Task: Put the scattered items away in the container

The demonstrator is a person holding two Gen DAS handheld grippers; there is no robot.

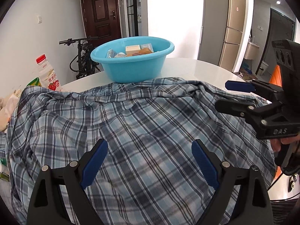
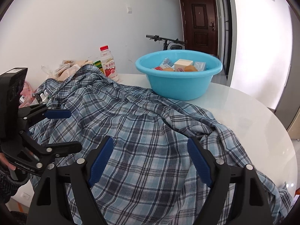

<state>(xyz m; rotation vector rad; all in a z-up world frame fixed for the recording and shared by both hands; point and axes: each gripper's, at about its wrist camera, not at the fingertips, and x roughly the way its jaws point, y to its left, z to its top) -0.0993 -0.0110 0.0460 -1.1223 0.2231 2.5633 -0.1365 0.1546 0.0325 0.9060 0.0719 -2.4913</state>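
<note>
both my claws gape wide and empty, the left claw and right claw hovering over the plaid shirt spread on the tabletop. the blue basin sits on the shirt's far edge, already holding small boxes. if i pinch and pull the cloth, i could drag or tip the basin, or topple the milk bottle beside it.
</note>
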